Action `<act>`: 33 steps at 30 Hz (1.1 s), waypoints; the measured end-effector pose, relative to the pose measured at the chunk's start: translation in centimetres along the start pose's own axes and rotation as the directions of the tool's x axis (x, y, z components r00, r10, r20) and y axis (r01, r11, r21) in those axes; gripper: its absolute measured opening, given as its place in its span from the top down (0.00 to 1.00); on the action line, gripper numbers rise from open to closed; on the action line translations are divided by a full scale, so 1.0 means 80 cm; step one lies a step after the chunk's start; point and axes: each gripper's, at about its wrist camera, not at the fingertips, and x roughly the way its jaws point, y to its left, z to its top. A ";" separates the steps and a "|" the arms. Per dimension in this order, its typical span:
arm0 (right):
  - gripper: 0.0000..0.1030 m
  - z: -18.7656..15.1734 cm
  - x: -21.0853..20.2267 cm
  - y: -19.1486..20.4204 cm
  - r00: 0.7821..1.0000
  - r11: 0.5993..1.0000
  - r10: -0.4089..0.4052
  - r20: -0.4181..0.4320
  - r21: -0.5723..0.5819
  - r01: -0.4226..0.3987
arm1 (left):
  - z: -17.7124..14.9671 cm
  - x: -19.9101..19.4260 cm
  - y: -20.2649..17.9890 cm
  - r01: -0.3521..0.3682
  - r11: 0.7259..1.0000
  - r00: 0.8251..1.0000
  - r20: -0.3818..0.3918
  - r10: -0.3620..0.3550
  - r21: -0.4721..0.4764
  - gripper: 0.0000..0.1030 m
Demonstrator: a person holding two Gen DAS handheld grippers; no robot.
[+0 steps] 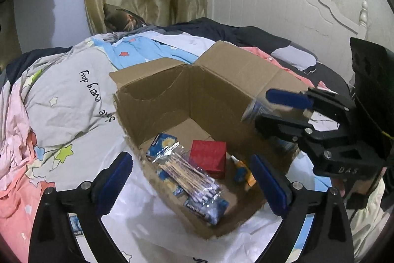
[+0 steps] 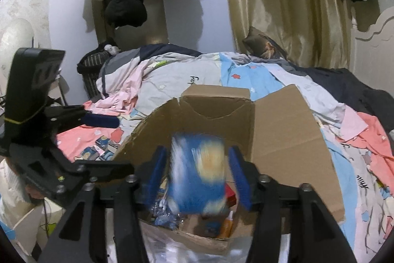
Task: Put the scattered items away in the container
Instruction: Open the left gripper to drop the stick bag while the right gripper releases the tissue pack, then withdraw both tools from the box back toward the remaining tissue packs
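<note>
Rumpled bed [image 1: 61, 100] with open cardboard box [image 1: 221, 90] already holding blue packets [image 1: 160, 144], red carton [image 1: 209, 157], skewers, glue. Left gripper [image 1: 189, 181] spread wide, empty, above it. Right gripper [image 2: 197, 176] parted around blurred blue packet [image 2: 197, 176] over box, apparently letting go. More packets [image 2: 103, 147] left on bedding.

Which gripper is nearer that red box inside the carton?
Left. The left gripper hangs open just above the red box; the right gripper sits higher, by the carton rim.
</note>
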 end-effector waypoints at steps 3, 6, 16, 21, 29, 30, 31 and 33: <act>0.34 0.000 -0.010 0.000 1.000 1.000 -0.009 0.026 0.029 0.008 | -0.012 -0.013 0.006 0.012 1.000 1.000 0.011 -0.012 -0.028 0.03; 0.34 -0.003 -0.023 0.007 0.998 0.999 -0.017 0.058 0.039 0.015 | -0.035 -0.029 0.014 0.039 0.997 0.999 0.030 -0.037 -0.068 0.03; 0.28 -0.034 -0.064 0.098 0.991 0.999 0.036 0.131 -0.021 -0.034 | -0.130 -0.058 0.055 0.019 0.978 1.000 0.019 -0.016 -0.207 0.02; 0.24 -0.047 -0.056 0.165 0.989 0.991 0.103 0.108 -0.095 -0.093 | -0.172 -0.090 0.081 -0.025 0.961 0.998 0.053 0.041 -0.274 0.02; 0.24 -0.062 0.003 0.239 0.991 0.981 0.131 -0.005 -0.143 -0.130 | -0.260 -0.112 0.132 -0.186 0.914 0.981 -0.022 0.191 -0.360 0.02; 0.24 -0.063 0.011 0.245 0.991 0.980 0.136 -0.016 -0.143 -0.137 | -0.271 -0.113 0.139 -0.180 0.908 0.983 -0.032 0.182 -0.379 0.02; 0.24 -0.064 0.018 0.252 0.989 0.979 0.143 -0.027 -0.145 -0.146 | -0.282 -0.114 0.146 -0.182 0.900 0.983 -0.044 0.180 -0.395 0.02; 0.24 -0.065 0.037 0.270 0.987 0.975 0.152 -0.054 -0.155 -0.158 | -0.302 -0.116 0.161 -0.220 0.876 0.975 -0.070 0.210 -0.429 0.02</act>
